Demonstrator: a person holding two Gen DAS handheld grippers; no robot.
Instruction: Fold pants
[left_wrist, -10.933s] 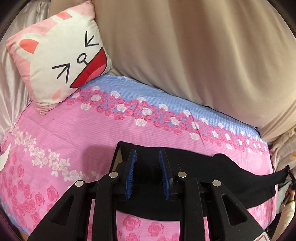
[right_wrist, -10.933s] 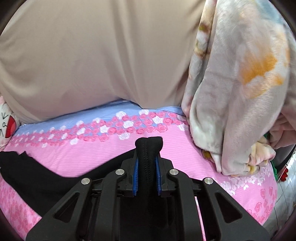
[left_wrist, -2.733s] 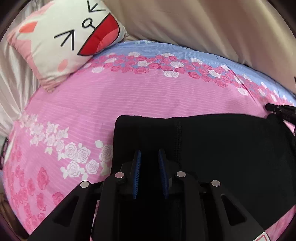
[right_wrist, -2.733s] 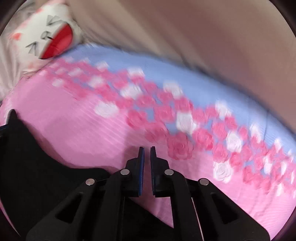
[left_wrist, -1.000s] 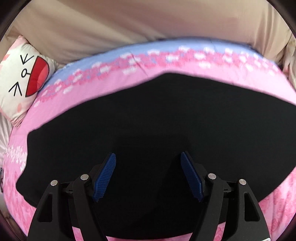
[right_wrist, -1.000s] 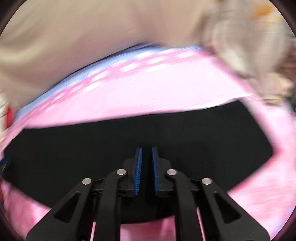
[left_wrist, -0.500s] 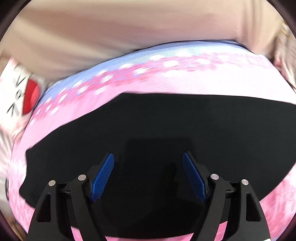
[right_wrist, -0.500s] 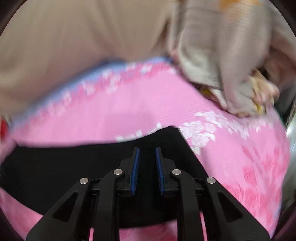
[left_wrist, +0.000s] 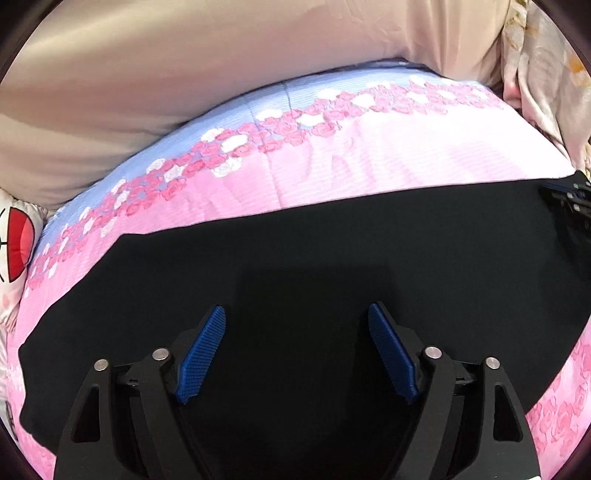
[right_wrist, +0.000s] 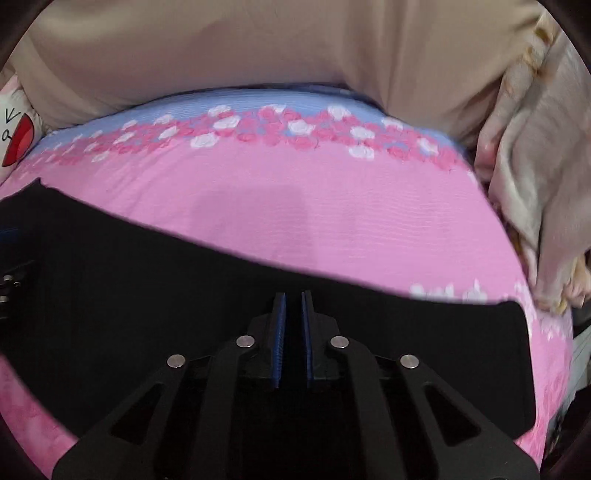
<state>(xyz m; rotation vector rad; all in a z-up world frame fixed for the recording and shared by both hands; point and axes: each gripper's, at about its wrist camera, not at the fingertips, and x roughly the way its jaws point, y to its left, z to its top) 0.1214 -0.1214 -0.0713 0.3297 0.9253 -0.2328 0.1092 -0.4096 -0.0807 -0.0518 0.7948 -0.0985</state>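
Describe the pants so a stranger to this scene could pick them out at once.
Start from the bed, covered by a pink sheet printed with roses and backed by a beige cushion. Across the near half of that sheet lies one long flat band of cloth: the pants. They alone are plain black; everything around them is pink, beige or patterned.

Left tongs (left_wrist: 295, 314) opening (nothing gripped) above black pants (left_wrist: 295, 251).

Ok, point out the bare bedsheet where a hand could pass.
Free: the pink sheet between the black pants and the rose border. Crowded: the pants fill the near side, a crumpled blanket hems the right, a cartoon pillow the far left.
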